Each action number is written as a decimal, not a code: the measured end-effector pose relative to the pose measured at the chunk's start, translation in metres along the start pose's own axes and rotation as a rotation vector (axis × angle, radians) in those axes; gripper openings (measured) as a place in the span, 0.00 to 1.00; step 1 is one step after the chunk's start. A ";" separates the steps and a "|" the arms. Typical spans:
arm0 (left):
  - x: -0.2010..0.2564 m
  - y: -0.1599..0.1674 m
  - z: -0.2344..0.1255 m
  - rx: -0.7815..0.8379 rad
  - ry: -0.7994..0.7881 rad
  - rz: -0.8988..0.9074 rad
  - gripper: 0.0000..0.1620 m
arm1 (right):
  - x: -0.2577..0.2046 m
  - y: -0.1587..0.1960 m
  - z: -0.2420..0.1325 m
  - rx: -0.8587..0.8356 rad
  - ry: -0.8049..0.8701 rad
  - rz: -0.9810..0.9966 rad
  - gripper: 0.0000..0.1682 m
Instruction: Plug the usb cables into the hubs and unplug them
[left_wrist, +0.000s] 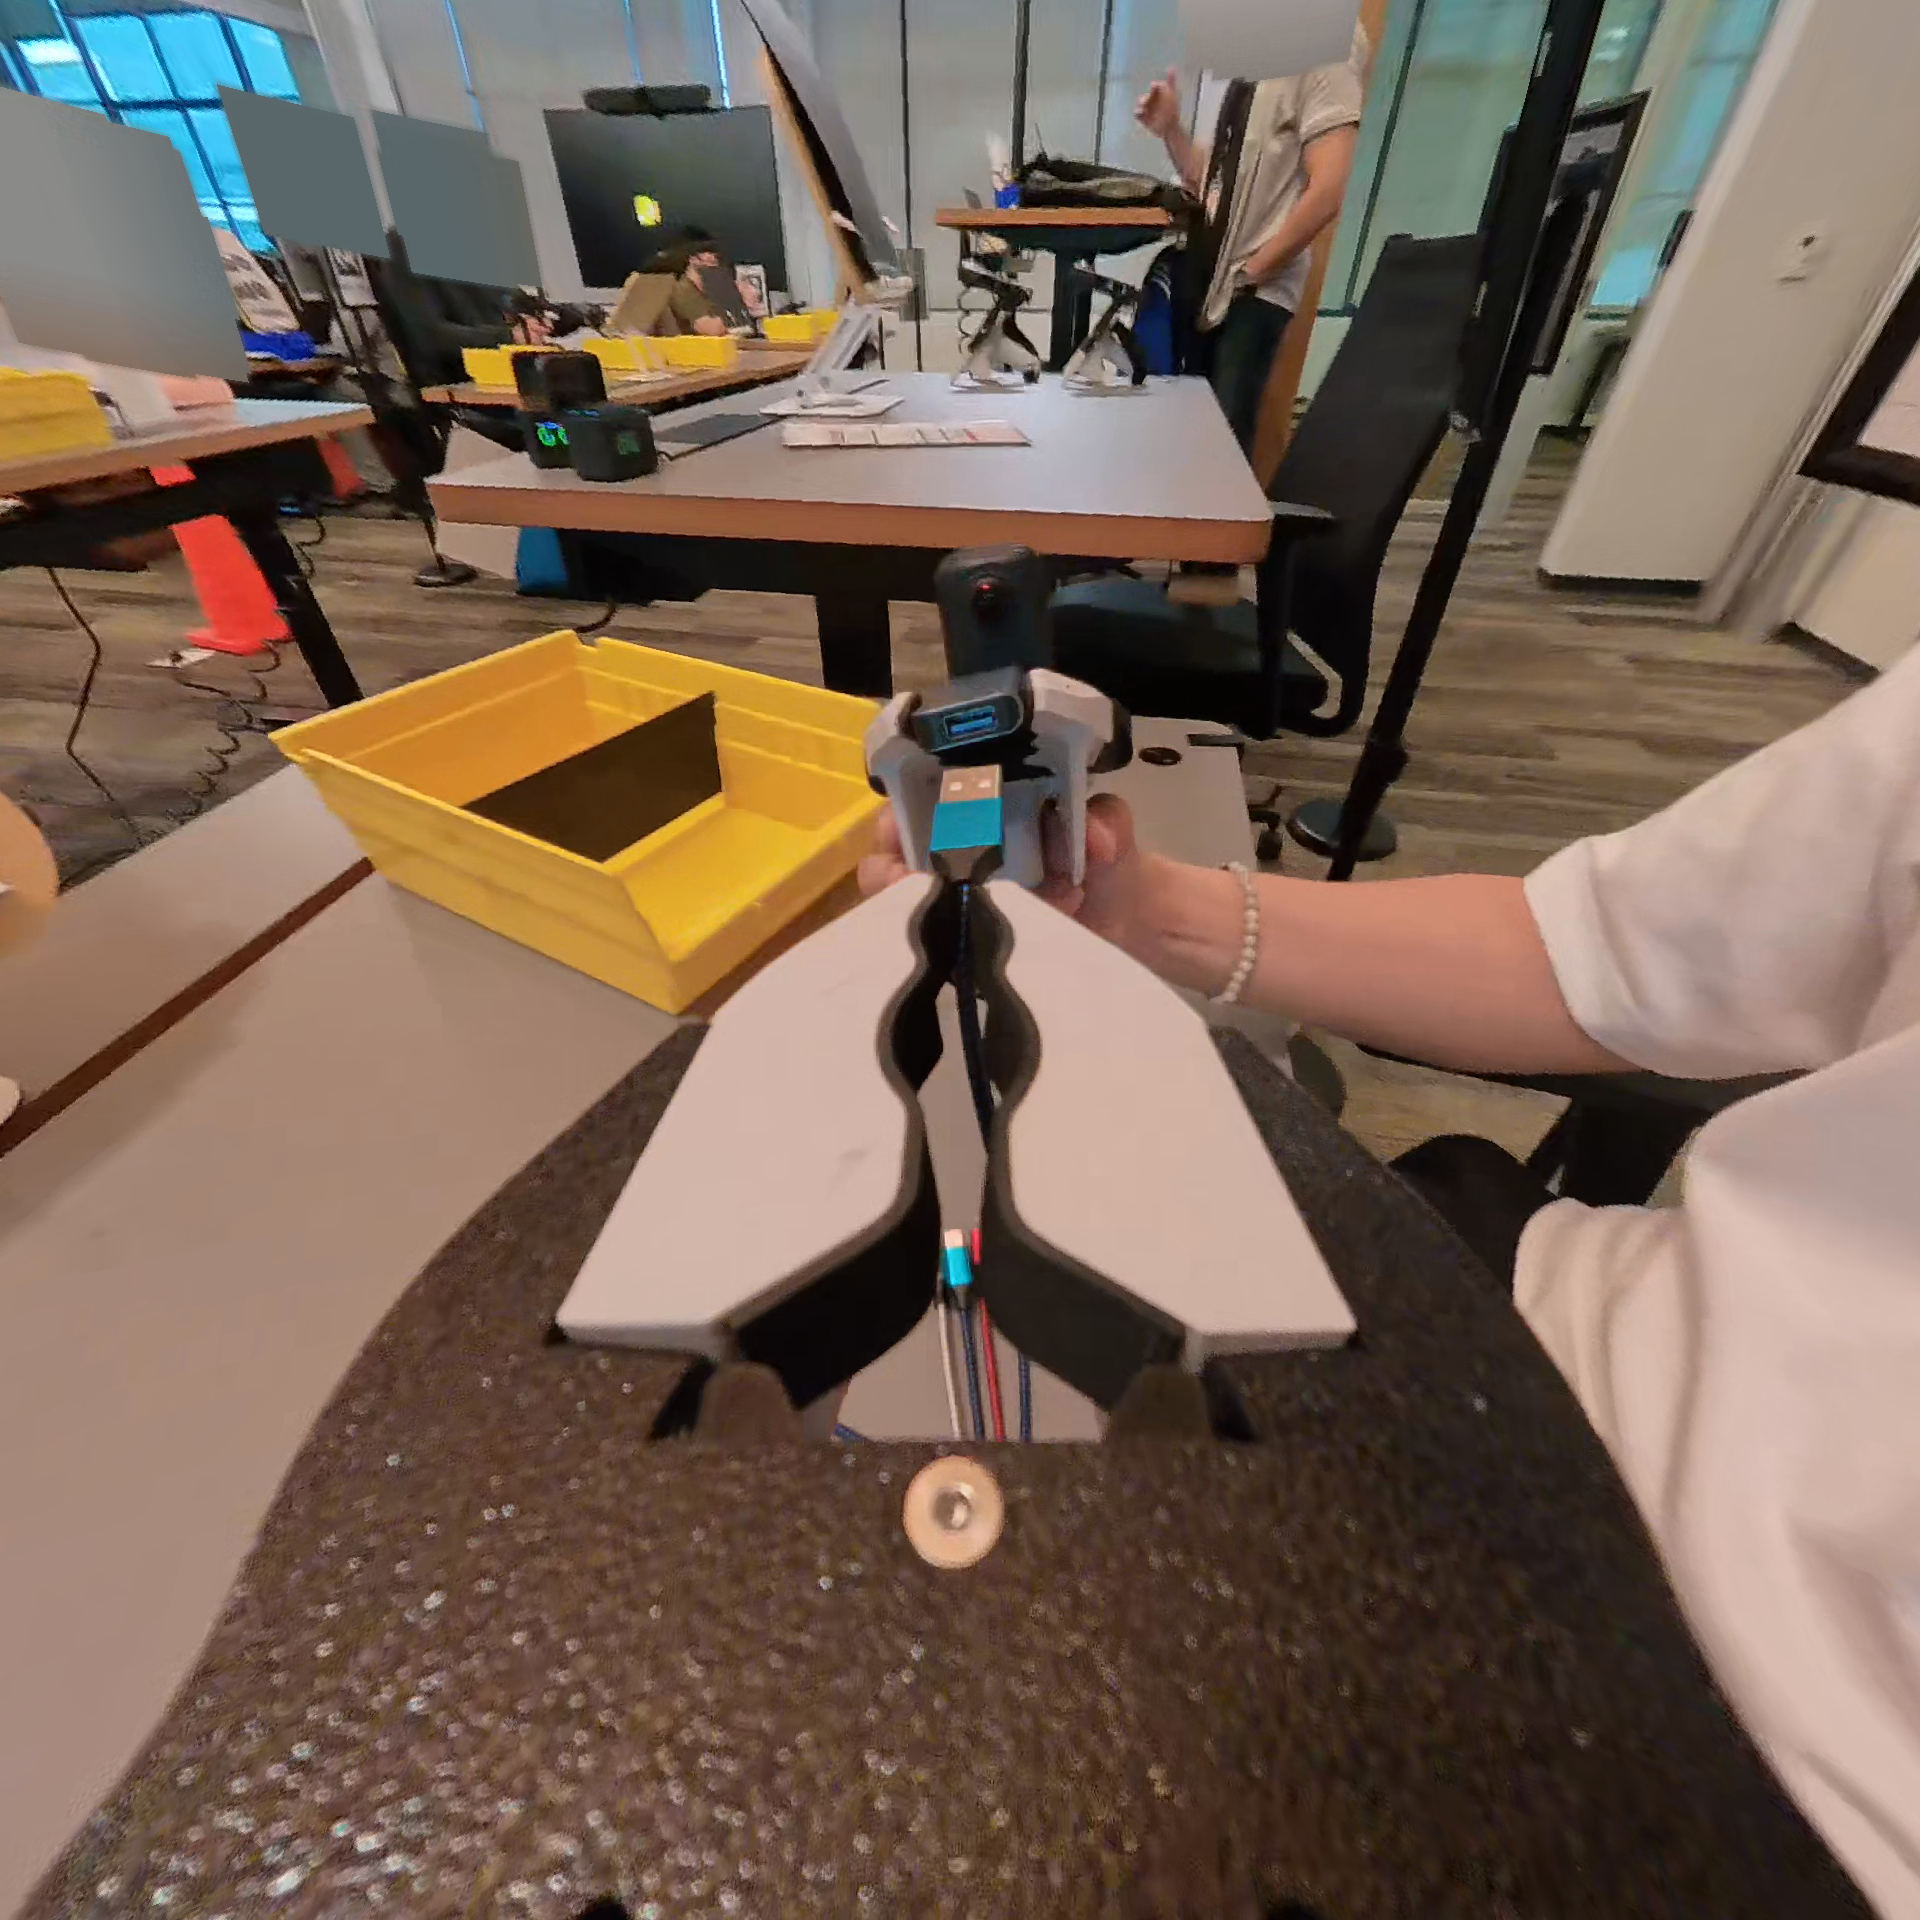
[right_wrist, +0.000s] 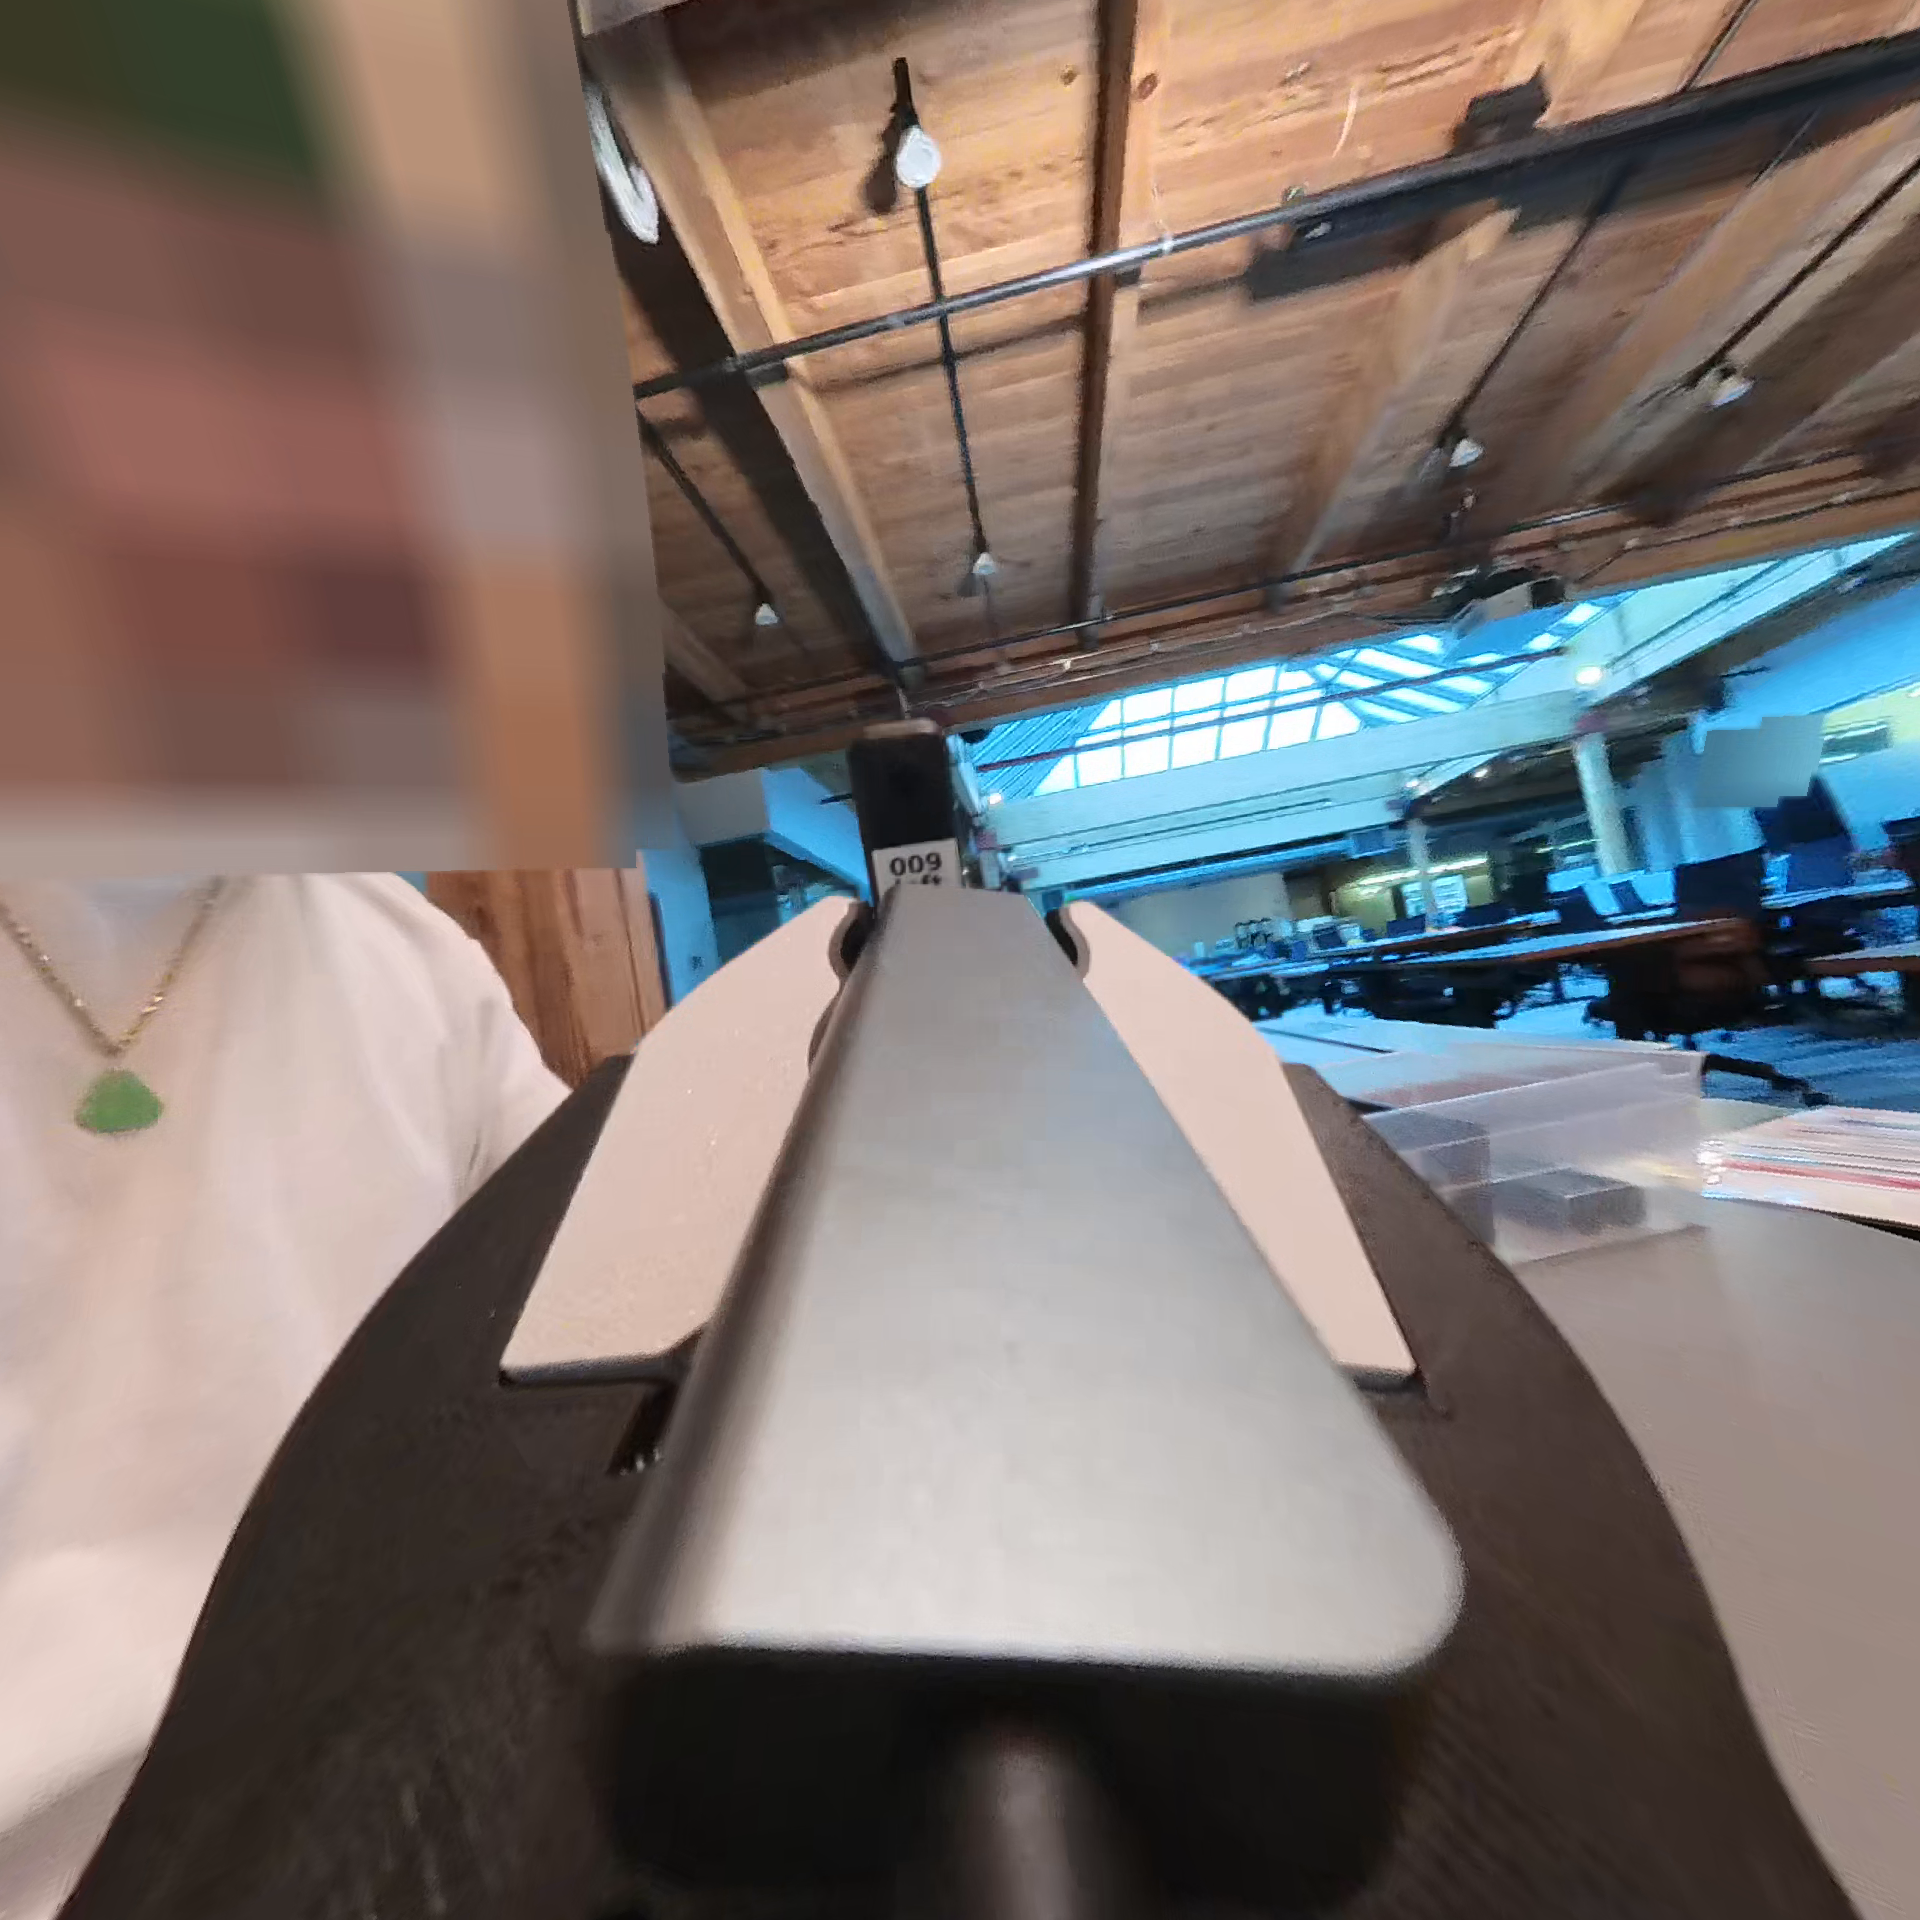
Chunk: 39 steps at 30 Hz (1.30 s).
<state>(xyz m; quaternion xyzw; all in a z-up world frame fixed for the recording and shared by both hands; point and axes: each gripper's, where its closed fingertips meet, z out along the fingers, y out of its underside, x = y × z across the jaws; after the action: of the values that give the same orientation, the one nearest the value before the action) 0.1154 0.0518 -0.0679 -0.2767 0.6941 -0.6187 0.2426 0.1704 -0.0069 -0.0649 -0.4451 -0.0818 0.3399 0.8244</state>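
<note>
The left gripper (left_wrist: 964, 904) was pinched nearly shut on the dark braided cable (left_wrist: 972, 1029) just behind a USB plug with a turquoise metal shell and bare silver tongue (left_wrist: 966, 816). The plug stuck out past the fingertips, its long axis in line with the fingers and its tongue aimed straight away from them.

Directly ahead, the right gripper (left_wrist: 992, 764) faced back toward it, held in a hand (left_wrist: 1091, 873) on a bare forearm in a white sleeve. Its grey fingers were clamped on a slim dark-grey metal USB hub (left_wrist: 968, 717). In the left wrist view only the hub's short end showed, with 1 blue-lined port open toward the plug. In the right wrist view the same hub (right_wrist: 997, 1299) ran lengthwise between the 2 fingers, its long axis along them, its far end poking just past the tips.

So plug and hub lay roughly end to end. The tongue sat just below the port and very near it, seemingly not yet inside; I could not tell whether the 2 touched. To my eye the plug would need to come up slightly, then go straight forward. The flat tongue looked level with the slot.

All this hung above a pale table (left_wrist: 260, 1091), with a yellow plastic bin (left_wrist: 665, 914) holding a black divider off to the left. More cable ends (left_wrist: 961, 1262) showed low between the left fingers.
</note>
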 end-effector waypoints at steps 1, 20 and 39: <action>0.002 0.003 0.003 -0.018 0.004 0.005 0.01 | 0.000 0.005 0.003 -0.011 0.000 0.000 0.20; 0.004 0.023 0.011 -0.124 0.046 -0.093 0.01 | -0.003 0.035 0.016 -0.182 0.011 -0.077 0.20; -0.005 0.041 0.015 -0.165 0.037 -0.031 0.01 | 0.003 0.051 0.015 -0.339 0.073 -0.125 0.20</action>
<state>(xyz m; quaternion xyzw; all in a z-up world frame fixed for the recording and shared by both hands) 0.1262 0.0477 -0.1108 -0.2949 0.7426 -0.5683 0.1963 0.1412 0.0240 -0.0971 -0.5839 -0.1354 0.2527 0.7595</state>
